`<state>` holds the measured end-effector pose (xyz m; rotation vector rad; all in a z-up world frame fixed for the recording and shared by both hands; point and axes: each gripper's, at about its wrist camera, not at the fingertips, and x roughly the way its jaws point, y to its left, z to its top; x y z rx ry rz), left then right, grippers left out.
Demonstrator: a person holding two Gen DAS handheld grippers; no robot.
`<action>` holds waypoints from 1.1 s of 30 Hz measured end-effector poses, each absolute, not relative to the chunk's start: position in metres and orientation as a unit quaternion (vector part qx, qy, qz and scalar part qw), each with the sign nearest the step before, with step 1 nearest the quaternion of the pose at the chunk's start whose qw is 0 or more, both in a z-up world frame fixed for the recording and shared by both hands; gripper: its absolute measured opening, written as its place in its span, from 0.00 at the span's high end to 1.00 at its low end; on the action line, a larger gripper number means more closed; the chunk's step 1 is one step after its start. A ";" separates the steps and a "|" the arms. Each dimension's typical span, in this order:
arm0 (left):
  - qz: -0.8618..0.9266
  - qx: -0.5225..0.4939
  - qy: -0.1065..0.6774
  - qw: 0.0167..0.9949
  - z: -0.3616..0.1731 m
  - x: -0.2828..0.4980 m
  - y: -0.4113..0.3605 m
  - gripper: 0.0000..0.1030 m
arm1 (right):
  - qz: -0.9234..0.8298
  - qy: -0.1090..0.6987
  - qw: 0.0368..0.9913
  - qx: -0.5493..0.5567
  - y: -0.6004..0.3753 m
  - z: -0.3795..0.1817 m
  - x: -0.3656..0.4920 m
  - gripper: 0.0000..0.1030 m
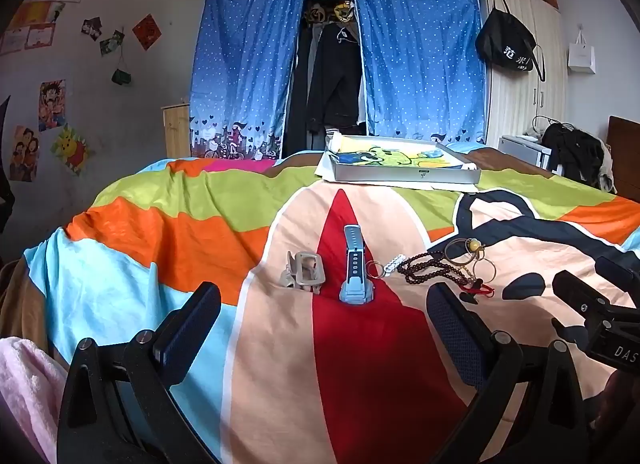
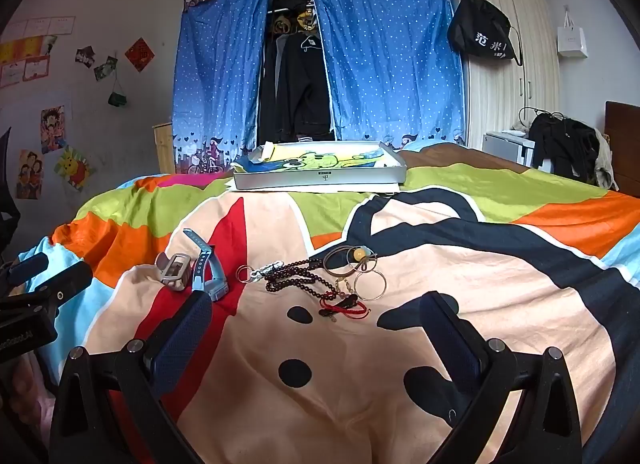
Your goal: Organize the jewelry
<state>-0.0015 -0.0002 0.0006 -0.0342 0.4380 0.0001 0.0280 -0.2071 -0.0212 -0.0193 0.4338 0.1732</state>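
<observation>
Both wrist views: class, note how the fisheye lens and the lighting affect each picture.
Left wrist view: dark corners, the bedspread bulges into a dome, and the blue watch stays sharp. Right wrist view: same bowing, soft even light, faint shadows beside the bead necklace.

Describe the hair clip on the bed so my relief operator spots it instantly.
Start at the grey tray on the far part of the colourful bedspread, then come toward the camera to the row of small items. The hair clip is the leftmost one, just left of the light blue watch. It alone is beige plastic with a rectangular open frame.
</observation>
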 end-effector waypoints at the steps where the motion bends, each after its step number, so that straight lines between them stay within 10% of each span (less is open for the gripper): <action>1: -0.001 -0.017 0.217 0.976 0.001 -0.002 0.000 0.02 | 0.086 0.215 0.973 -0.009 -0.207 -0.021 0.028 0.00; 33: 0.004 -0.017 0.221 0.975 0.000 0.000 0.000 0.02 | 0.085 0.215 0.973 -0.009 -0.207 -0.020 0.029 0.00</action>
